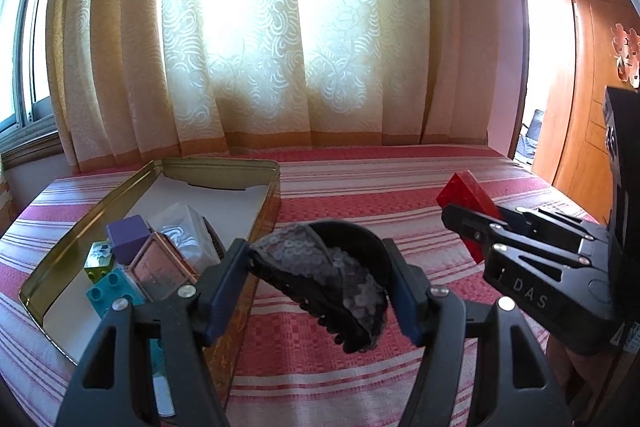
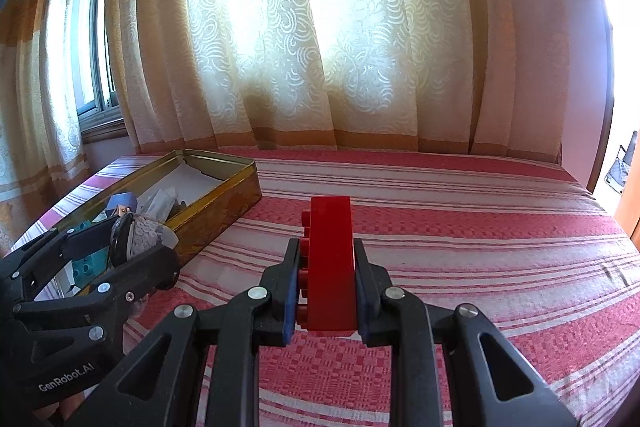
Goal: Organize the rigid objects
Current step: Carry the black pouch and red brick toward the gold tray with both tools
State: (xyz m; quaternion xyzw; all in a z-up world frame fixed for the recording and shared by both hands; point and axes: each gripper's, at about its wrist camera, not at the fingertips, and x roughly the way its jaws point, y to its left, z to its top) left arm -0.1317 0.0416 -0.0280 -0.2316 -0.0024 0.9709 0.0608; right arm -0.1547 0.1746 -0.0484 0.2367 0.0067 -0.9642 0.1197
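Observation:
My left gripper is shut on a black sequined hair claw clip and holds it above the bed, just right of a gold tin box. The tin holds a purple cube, a teal brick, a copper-coloured box and other small items. My right gripper is shut on a red toy brick held upright above the bedspread. The right gripper with its red brick also shows at the right of the left wrist view. The left gripper and tin show at the left of the right wrist view.
A red and white striped bedspread covers the bed. Cream patterned curtains hang behind it over a bright window. A wooden door stands at the right.

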